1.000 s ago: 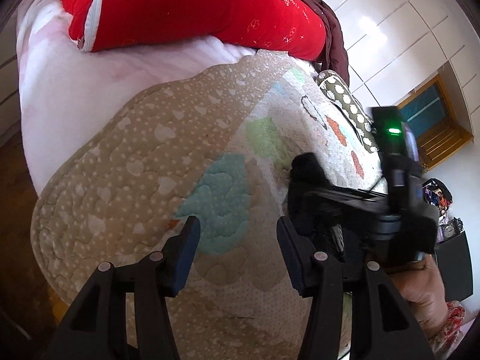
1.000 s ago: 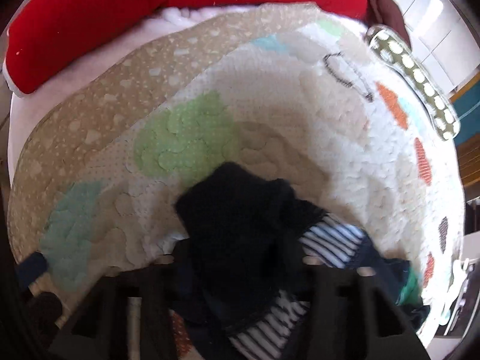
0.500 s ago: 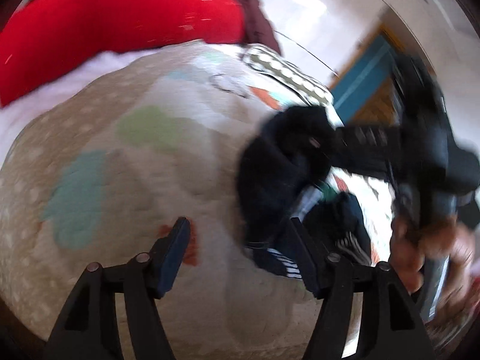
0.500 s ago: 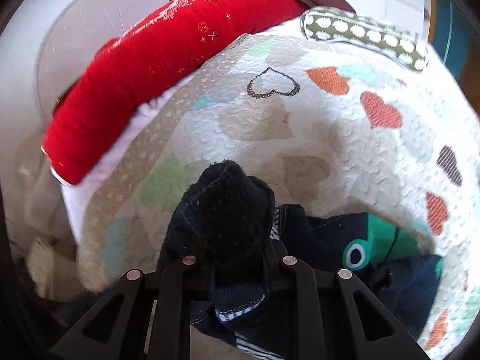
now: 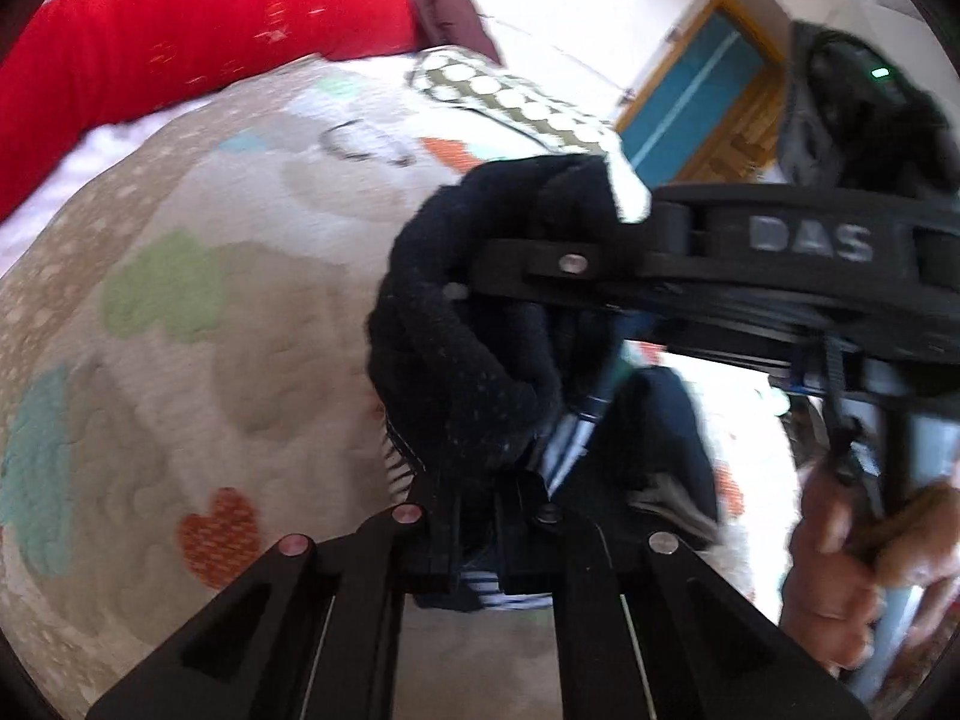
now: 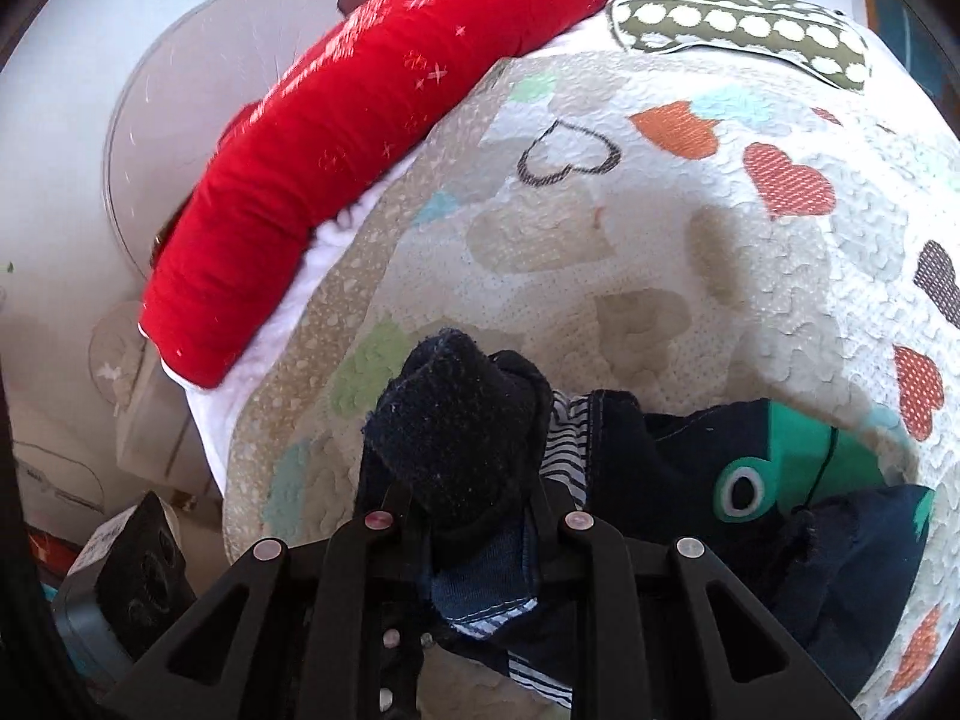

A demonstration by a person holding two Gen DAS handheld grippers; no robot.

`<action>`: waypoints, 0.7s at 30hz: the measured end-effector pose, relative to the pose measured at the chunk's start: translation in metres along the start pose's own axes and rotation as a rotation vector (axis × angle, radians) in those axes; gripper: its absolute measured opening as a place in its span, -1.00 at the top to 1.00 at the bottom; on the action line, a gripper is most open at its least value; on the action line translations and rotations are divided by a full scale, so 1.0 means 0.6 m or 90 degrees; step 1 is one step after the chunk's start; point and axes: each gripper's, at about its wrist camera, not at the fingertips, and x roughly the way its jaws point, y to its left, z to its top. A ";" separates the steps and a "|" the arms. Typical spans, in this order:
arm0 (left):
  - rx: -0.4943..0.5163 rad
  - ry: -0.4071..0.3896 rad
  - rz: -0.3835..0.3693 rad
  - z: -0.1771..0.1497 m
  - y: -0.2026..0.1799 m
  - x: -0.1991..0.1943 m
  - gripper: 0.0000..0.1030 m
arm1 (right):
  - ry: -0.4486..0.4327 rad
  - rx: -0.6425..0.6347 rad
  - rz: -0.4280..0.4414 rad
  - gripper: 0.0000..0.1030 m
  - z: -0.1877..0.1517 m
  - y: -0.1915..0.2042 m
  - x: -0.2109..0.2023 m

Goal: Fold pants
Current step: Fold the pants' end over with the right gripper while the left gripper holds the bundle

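Observation:
The dark navy pants have a striped lining and a green frog patch. They are bunched over a quilt with hearts. My right gripper is shut on a thick fold of the pants' dark waistband and holds it up. In the left wrist view the same bunch hangs from the right gripper, which comes in from the right. My left gripper is shut on the lower striped edge of the pants, just under the right one.
A long red cushion lies along the quilt's far edge, with a dotted olive pillow beside it. A round fan and clutter stand off the bed's left side. A teal door is at the back right.
My left gripper was open over bare quilt; it has swung right to the bunch and shut on the pants' lower edge. My right gripper has lifted the pants higher.

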 end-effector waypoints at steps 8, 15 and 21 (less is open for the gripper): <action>0.059 0.030 -0.051 0.000 -0.125 0.024 0.88 | -0.080 0.062 0.022 0.56 -0.033 -0.092 -0.109; 0.119 0.097 -0.042 -0.033 -0.205 0.088 0.83 | -0.109 0.167 0.007 0.55 -0.095 -0.228 -0.151; 0.150 0.112 -0.099 -0.048 -0.213 0.040 0.09 | -0.122 0.274 -0.060 0.02 -0.157 -0.339 -0.163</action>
